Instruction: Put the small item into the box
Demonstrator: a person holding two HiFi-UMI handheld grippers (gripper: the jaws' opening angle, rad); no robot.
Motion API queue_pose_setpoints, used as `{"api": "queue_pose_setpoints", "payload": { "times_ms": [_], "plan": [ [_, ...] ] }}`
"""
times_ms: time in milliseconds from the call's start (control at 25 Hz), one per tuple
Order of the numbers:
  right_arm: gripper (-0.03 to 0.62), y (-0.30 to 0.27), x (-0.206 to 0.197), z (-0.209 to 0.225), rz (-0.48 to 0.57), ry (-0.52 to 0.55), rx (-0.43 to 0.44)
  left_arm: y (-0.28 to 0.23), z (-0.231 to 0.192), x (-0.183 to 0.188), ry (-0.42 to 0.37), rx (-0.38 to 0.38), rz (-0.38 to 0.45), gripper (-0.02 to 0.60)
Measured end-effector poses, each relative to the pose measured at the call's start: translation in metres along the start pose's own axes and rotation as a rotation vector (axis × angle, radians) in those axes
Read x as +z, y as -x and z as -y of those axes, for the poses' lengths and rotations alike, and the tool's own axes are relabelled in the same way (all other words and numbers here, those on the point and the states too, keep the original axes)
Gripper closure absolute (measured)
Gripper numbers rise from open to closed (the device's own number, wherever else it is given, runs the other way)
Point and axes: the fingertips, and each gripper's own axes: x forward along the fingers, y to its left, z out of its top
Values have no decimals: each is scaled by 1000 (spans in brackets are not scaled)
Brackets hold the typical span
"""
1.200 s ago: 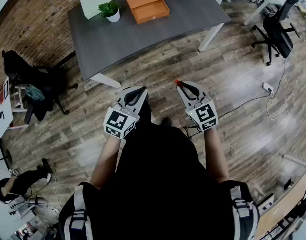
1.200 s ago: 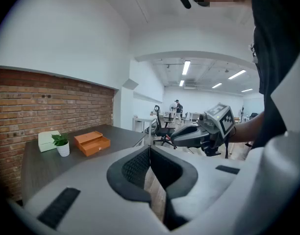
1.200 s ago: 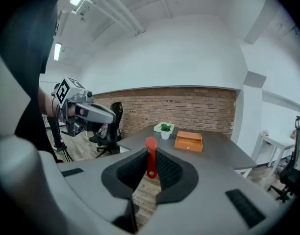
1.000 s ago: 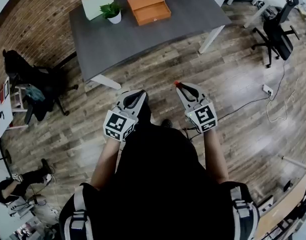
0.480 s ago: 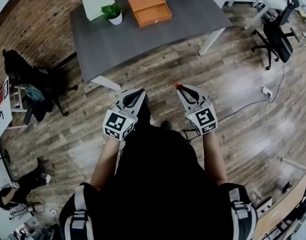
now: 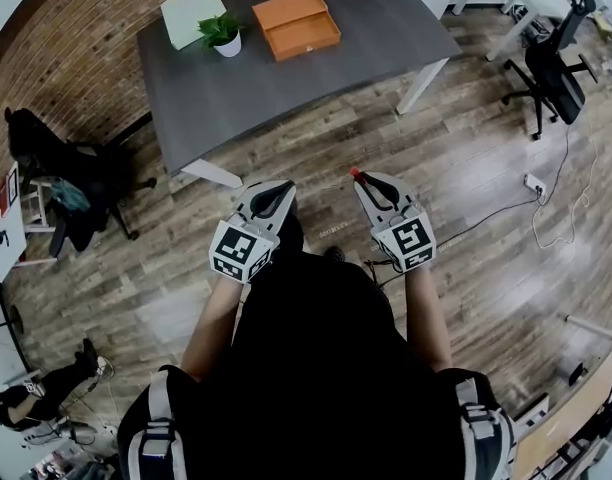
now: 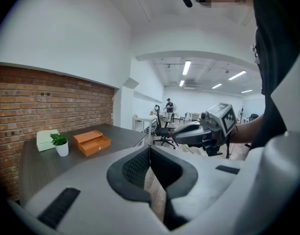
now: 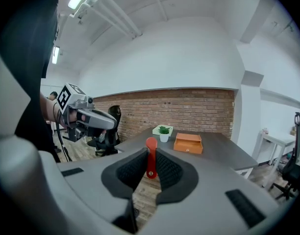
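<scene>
The orange box point(image 6: 295, 23) lies open on the grey table point(image 6: 316, 68), far ahead of both grippers. My right gripper point(image 6: 357, 177) is shut on a small red item point(image 6: 353, 172), a flat tag with a round head that sticks out past the jaw tips point(image 8: 151, 144). My left gripper point(image 6: 285, 186) is shut with nothing in it, its jaws meeting in a thin line point(image 7: 150, 149). Both are held in front of the person's body, above the wooden floor and short of the table. The box also shows in the gripper views point(image 7: 92, 142) point(image 8: 188, 143).
A small potted plant point(image 6: 222, 34) and a pale green box point(image 6: 191, 11) sit on the table left of the orange box. Black office chairs stand at the left point(image 6: 61, 173) and far right point(image 6: 554, 63). A cable point(image 6: 506, 208) runs across the floor.
Both grippers keep their pose, the right one still holding the red item. The head view has shifted a little, so the table sits slightly lower in the picture.
</scene>
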Motion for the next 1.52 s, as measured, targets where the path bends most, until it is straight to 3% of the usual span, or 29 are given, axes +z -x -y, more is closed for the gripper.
{"api": "queue_pose_setpoints", "payload": {
  "times_ms": [600, 1080, 1520],
  "plan": [
    [530, -28, 9, 26, -49, -16, -42, -42, -32, 21, -4, -87, 8, 558],
    [530, -92, 21, 25, -83, -33, 17, -55, -99, 18, 37, -78, 2, 558],
    [530, -154, 30, 37, -112, -22, 21, -60, -165, 16, 49, -78, -7, 558]
  ]
}}
